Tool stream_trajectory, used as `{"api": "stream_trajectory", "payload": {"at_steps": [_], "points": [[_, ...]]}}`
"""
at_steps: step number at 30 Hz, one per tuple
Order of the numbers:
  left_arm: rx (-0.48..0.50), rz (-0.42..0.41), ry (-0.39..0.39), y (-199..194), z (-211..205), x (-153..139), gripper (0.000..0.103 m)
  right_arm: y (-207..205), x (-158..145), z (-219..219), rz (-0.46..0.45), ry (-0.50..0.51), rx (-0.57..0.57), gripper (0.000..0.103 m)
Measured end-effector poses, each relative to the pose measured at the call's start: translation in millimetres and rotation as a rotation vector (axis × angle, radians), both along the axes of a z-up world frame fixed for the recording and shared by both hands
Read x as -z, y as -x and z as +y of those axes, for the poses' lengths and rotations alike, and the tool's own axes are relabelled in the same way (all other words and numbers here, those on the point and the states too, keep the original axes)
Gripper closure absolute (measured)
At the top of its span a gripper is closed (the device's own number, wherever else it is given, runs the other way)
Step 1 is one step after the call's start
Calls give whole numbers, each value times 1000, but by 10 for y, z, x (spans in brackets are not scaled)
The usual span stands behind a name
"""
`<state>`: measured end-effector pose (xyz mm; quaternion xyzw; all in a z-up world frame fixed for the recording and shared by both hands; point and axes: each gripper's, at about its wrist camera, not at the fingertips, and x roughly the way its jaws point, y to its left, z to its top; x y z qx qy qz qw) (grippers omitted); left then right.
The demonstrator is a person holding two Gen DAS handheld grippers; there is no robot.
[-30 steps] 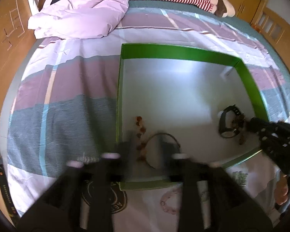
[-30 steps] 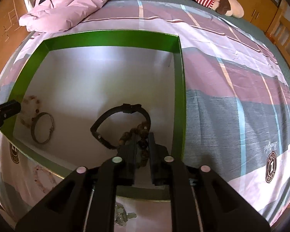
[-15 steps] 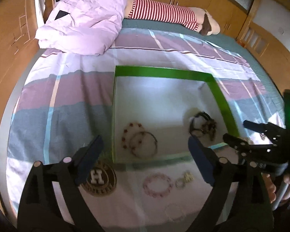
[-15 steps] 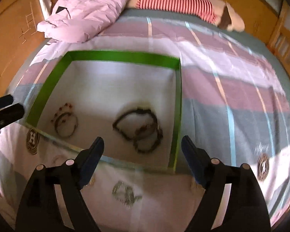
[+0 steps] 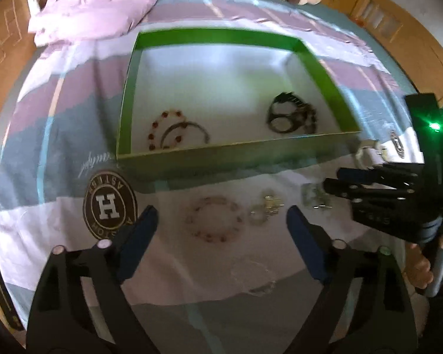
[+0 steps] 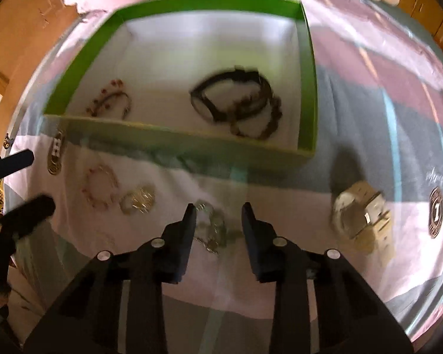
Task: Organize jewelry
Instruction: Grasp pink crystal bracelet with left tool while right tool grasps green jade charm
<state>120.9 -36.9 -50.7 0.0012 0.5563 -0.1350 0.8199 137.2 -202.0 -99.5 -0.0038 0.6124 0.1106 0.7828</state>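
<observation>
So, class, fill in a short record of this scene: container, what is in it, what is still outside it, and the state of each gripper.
Container: green box, white inside, on the bedspread
Inside, left: red beaded bracelet and dark bangle, overlapping
Inside, right: black watch with brown beaded bracelet
Outside: pink beaded bracelet, gold trinket, silver chain, pale watch
Left gripper: open, empty
Right gripper: open, over the silver chain

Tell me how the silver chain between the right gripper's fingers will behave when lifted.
The silver chain looks like loose links in a heap, so it will probably dangle limp. It seems light. Thin metal may slip from the right gripper unless the open fingers pinch a bunch; trailing links may drag on the bedsheet.
</observation>
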Motion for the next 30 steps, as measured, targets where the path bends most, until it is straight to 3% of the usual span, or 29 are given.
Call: {"api": "stream_trajectory", "payload": {"at_steps": [5, 10, 12, 19, 21, 24, 26, 30], "points": [[-75, 130, 74, -163, 189, 326, 44, -41, 119, -42, 44, -11, 25, 79], [-52, 103, -18, -208, 122, 468, 55, -20, 127, 71, 50, -20, -8, 79], [-45, 114, -31, -234, 93, 525, 64, -7, 144, 134, 53, -5, -26, 81], [-29, 107, -70, -313, 57, 659, 66, -2, 306, 229, 83, 29, -27, 84], [-24, 92, -100, -317, 30, 655, 81, 5, 291, 259, 80, 34, -30, 92], [-5, 58, -181, -299, -25, 651, 96, 21, 282, 280, 68, 44, -48, 93], [20, 36, -225, -276, -99, 642, 96, 62, 247, 311, 38, 68, -58, 96], [42, 6, -239, -227, -146, 550, 96, 27, 103, 290, 25, 25, -42, 96]]}}
